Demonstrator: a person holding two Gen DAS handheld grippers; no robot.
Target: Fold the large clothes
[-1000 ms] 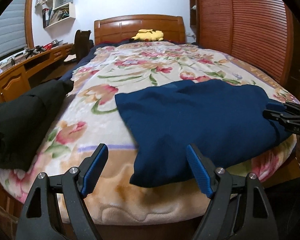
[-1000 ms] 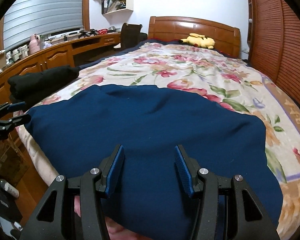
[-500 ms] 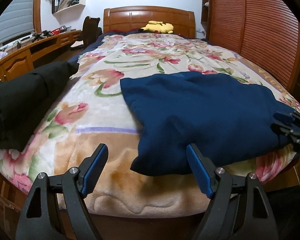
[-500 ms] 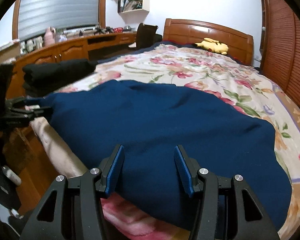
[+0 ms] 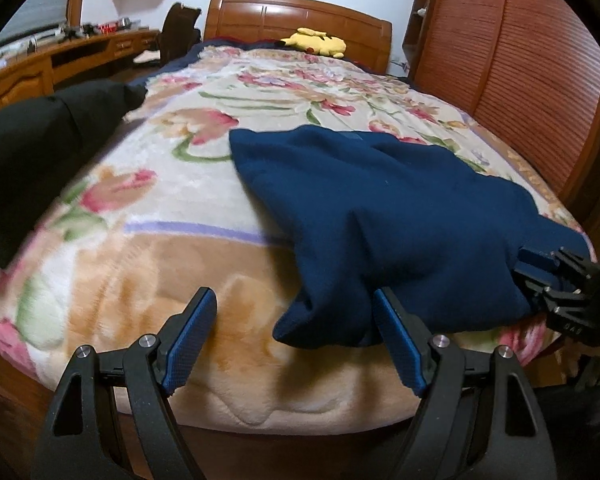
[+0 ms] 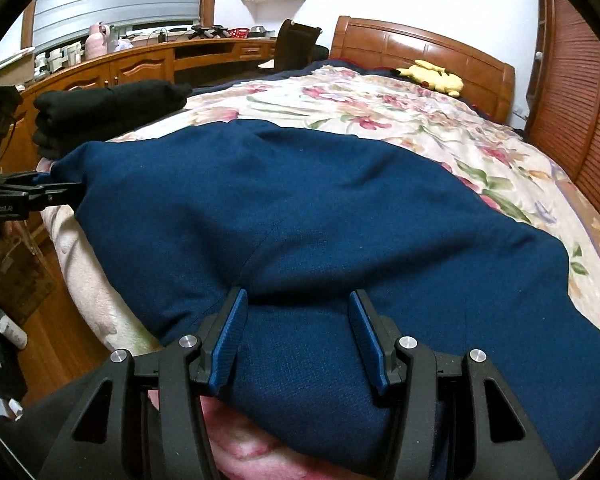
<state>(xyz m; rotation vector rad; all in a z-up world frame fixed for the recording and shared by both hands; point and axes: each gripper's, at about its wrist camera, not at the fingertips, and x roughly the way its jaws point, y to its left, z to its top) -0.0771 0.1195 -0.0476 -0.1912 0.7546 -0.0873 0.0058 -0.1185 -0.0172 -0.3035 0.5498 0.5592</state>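
A folded navy blue garment (image 5: pixel 400 216) lies on the floral blanket (image 5: pixel 172 208) at the foot of the bed; it fills the right wrist view (image 6: pixel 320 216). My left gripper (image 5: pixel 296 340) is open, its jaws around the garment's near left corner at the bed edge. My right gripper (image 6: pixel 296 336) is open, its jaws straddling the garment's near right edge. Each gripper also shows in the other's view, the right gripper (image 5: pixel 556 280) at the right edge and the left gripper (image 6: pixel 40 192) at the left edge, both against the garment's corners.
Folded black clothes (image 5: pixel 32 148) sit on the bed's left side, also in the right wrist view (image 6: pixel 100 112). A yellow plush toy (image 5: pixel 316 42) lies by the wooden headboard (image 6: pixel 420 48). A wooden desk (image 6: pixel 140 64) runs along the left wall, a slatted wardrobe (image 5: pixel 520 60) on the right.
Both grippers have moved forward and down to the garment's near corners. The garment's near edge now bunches between the jaws of each gripper.
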